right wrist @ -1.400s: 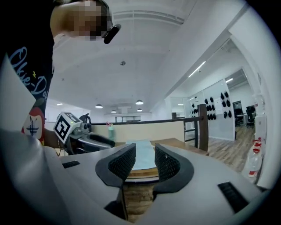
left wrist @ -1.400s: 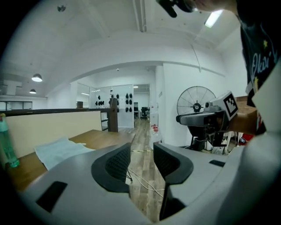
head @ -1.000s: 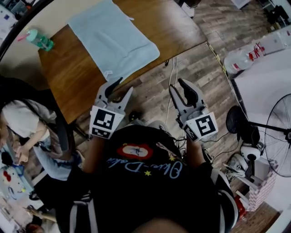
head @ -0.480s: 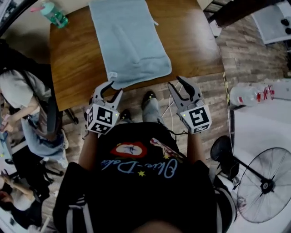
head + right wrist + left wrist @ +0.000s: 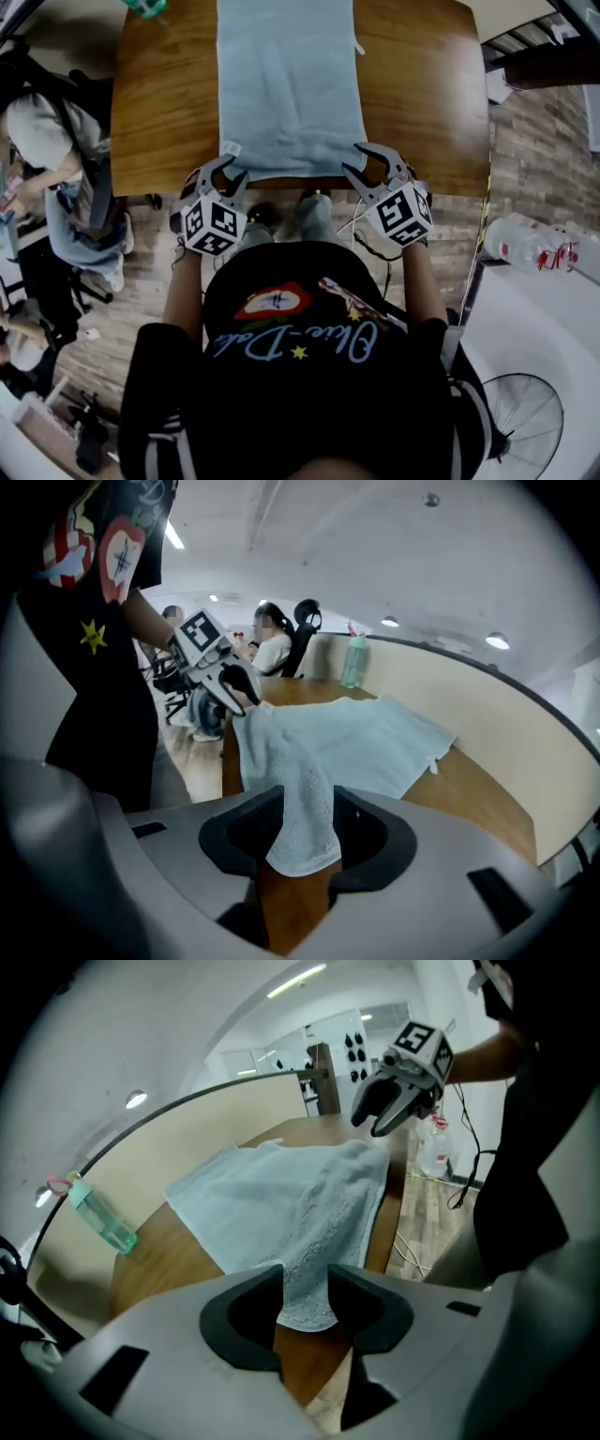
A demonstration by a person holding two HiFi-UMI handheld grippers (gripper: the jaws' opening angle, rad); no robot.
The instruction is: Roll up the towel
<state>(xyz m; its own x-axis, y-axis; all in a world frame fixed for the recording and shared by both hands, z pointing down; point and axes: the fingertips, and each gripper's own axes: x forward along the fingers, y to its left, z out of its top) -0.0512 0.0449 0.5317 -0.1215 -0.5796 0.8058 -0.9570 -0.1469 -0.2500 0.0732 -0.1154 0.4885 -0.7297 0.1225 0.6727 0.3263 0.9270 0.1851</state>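
Towel (image 5: 291,84) is laid flat on table (image 5: 422,94), with its short near edge just inside the table's front edge. Left gripper (image 5: 225,174) is held at the towel's near left corner: jaws apart, corner seen in the gap, not clamped. Right gripper (image 5: 364,161) is held at the near right corner: jaws opening, corner between them, not pinched.

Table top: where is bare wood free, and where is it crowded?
Widest bare wood: between the towel and the right edge of the table. A narrower strip runs left of the towel, a bottle at its far end. The near edge is crowded: the left gripper and the right gripper, its jaws opening, each straddle a towel corner.
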